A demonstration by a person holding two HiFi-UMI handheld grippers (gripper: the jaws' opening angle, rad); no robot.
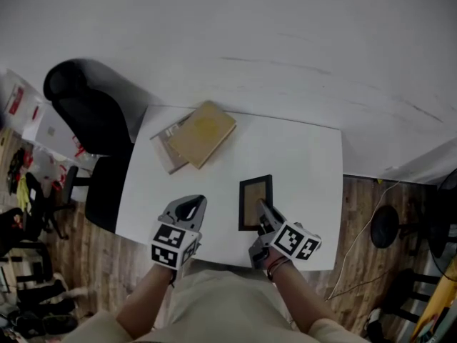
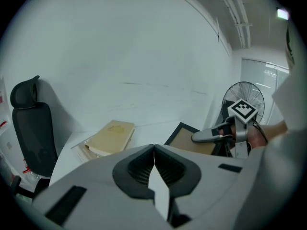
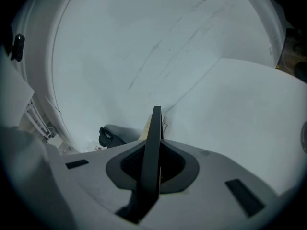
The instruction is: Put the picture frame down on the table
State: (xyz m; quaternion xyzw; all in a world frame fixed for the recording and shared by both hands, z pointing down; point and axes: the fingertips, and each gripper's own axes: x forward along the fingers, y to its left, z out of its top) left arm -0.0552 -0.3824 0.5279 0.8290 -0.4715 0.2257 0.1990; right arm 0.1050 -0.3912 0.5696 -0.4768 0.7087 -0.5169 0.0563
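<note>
Task not finished. The right claw (image 1: 263, 209) is pinching the picture frame (image 1: 255, 202) by its near edge. In the right gripper view the dark frame (image 3: 154, 128) sits edge-on between the pressed jaws of that claw (image 3: 154, 152). The frame is over the near right part of the white surface (image 1: 300, 156). In the left gripper view it (image 2: 192, 140) looks tilted, with the near side raised (I can't tell whether the far edge touches the surface). My read is that it is low and close to landing. What's left is to lay it flat and release.

The left claw (image 1: 187, 204) is pressed together with nothing in it; its own view shows the jaws (image 2: 153, 150) meeting. It hovers over the near edge of the surface, left of the frame, apart from it.

Around:
- A tan book (image 1: 202, 133) lies at the far left of the surface on a thinner grey item (image 1: 166, 152), well apart from the frame.
- A black office chair (image 1: 86, 120) stands off the left side.
- A floor fan (image 2: 243, 96) stands to the right.

The patch under the frame looks bare, so nothing blocks the set-down. The left claw is near but not in the path.
</note>
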